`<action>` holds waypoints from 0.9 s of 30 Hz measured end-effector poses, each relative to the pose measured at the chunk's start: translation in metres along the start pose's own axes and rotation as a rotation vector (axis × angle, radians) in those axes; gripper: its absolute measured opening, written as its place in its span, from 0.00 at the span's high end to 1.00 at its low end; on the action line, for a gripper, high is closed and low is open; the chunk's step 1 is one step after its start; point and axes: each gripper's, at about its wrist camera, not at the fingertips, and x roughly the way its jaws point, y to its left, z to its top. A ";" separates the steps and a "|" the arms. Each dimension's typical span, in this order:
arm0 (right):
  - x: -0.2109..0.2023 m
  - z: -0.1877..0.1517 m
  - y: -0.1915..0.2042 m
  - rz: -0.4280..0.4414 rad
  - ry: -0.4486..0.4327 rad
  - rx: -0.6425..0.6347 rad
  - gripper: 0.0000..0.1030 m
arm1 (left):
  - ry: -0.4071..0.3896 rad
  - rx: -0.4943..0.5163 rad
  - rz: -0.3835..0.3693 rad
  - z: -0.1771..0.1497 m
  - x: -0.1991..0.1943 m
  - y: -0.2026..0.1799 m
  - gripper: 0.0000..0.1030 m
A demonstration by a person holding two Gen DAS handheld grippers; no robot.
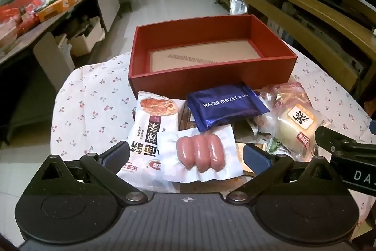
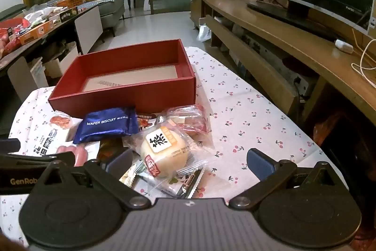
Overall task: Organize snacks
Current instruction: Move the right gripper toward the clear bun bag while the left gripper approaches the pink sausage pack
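Both sets of fingers spread wide, empty. Sausage pack: light, slick, soft; best pinched across a flat sealed edge, gently.

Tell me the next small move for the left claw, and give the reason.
Probably lower the left claw onto the sausage pack and close on it. Its jaws stand wide open with nothing gripped, and that pack lies on top of the snack pile right between them. The red box behind the pile is empty, so nothing has been sorted yet.
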 end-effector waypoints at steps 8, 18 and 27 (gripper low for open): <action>0.002 0.000 0.000 0.005 0.006 0.001 0.00 | 0.001 0.012 0.005 -0.005 0.003 -0.005 0.00; 0.004 -0.002 0.002 0.004 0.019 -0.006 0.00 | 0.013 0.000 0.003 -0.003 0.004 -0.002 0.00; 0.006 -0.002 0.001 -0.010 0.040 -0.008 0.00 | 0.012 -0.003 0.002 -0.003 0.003 0.000 0.00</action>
